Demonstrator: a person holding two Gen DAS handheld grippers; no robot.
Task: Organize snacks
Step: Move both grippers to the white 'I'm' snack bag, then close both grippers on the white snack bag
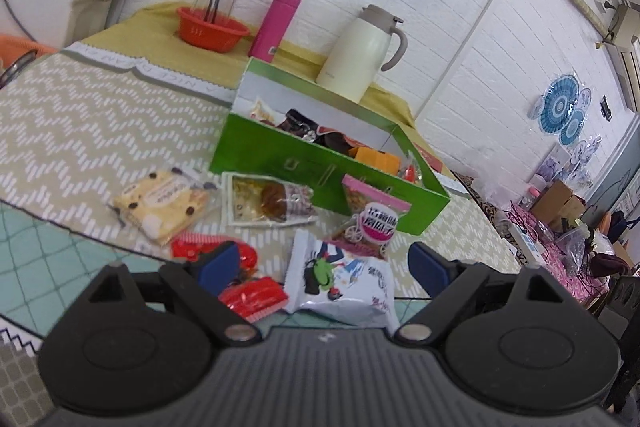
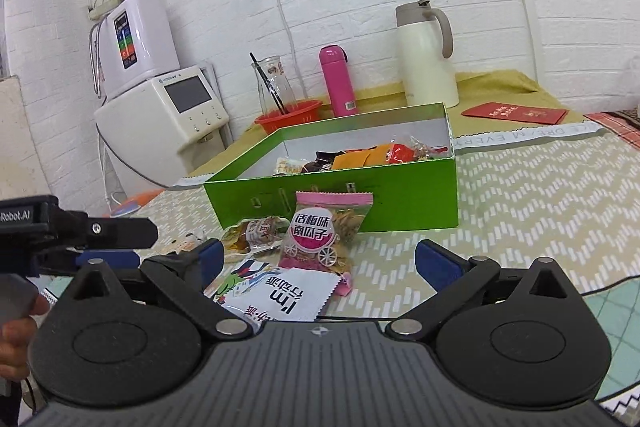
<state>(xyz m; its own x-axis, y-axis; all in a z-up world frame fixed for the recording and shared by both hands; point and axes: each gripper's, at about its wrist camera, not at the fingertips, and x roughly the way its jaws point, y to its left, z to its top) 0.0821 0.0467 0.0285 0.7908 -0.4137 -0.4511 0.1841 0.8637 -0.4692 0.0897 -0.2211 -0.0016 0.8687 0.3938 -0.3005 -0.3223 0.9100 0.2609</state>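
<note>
- left gripper (image 1: 326,267): jaws wide apart, nothing clamped, hovering over the white packet (image 1: 344,283) and red wrappers (image 1: 252,297) on the counter (image 1: 80,131).
- right gripper (image 2: 320,263): jaws apart, empty, above the same packet.
- pink packet (image 2: 326,231) stands just before the green box (image 2: 400,195).
- box holds several snacks.
</note>
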